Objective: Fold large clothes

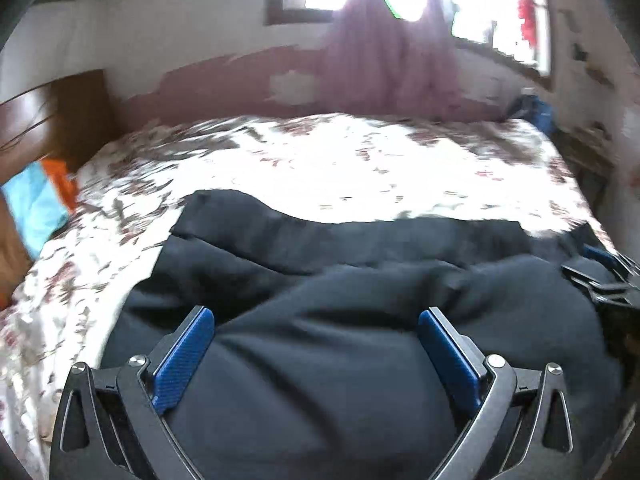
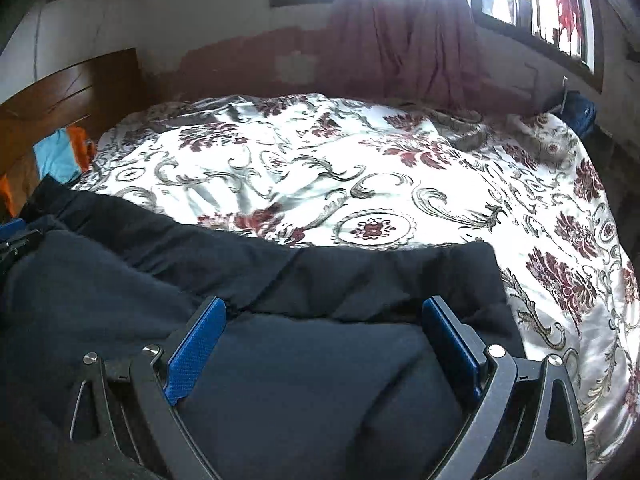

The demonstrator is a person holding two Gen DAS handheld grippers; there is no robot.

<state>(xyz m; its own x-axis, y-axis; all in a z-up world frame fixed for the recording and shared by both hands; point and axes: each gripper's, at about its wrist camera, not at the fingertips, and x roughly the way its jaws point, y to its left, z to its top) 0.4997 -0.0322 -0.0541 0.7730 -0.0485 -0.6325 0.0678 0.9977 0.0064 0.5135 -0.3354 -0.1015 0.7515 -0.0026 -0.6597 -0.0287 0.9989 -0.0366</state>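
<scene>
Honestly it looks about midway — the garment (image 2: 320,280) lies doubled over on the bed (image 2: 360,160), both the left gripper (image 1: 316,320) and right gripper (image 2: 324,312) wide open holding nothing — more folds likely left.

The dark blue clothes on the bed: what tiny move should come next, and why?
Probably lower both and pinch the near edge. The left hand-held gripper and right hand-held gripper are both open above the dark garment, holding nothing. It lies rumpled on the floral bedspread, so it likely needs gripping before any fold.
</scene>
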